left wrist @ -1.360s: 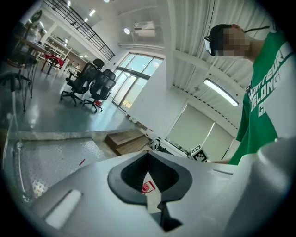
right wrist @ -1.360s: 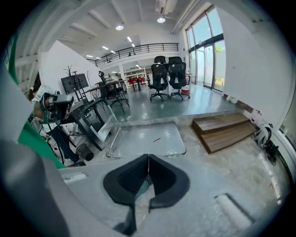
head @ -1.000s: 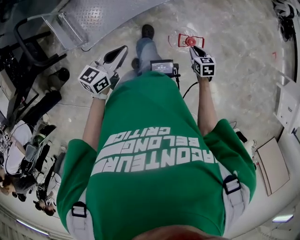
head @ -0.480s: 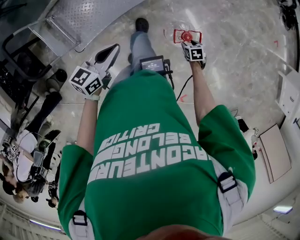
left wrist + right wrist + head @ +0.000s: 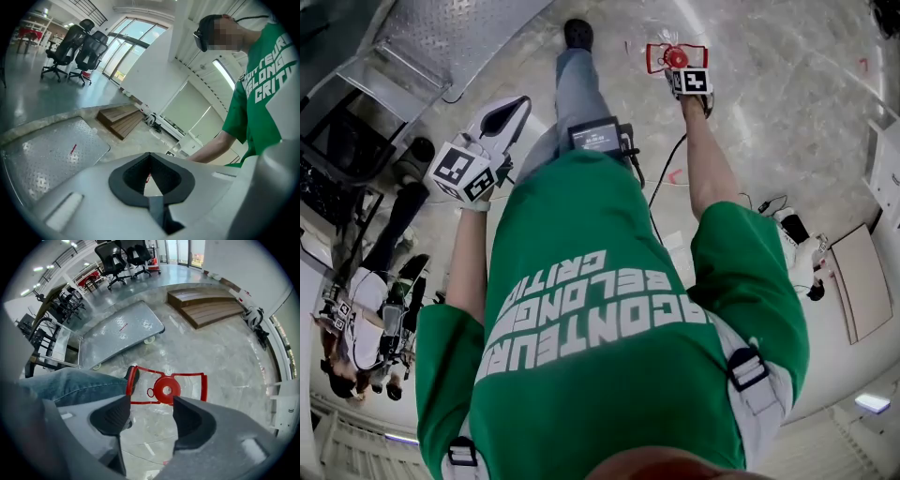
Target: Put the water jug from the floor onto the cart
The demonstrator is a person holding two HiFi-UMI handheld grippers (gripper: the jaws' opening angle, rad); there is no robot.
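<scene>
The right tool [image 5: 151,405], jaws just opened wide and empty, should drop straight onto the handle [image 5: 204,387] of the water jug [image 5: 165,390] below; the left tool [image 5: 150,155] is closed.

Clear glossy plastic water jug [image 5: 190,385], red plastic cap [image 5: 166,389]. Grey cart deck [image 5: 123,333]: embossed metal. Pale floor [image 5: 225,357]: polished stone (mirror-like glare). 2 brown steps [image 5: 206,308]: wood.
</scene>
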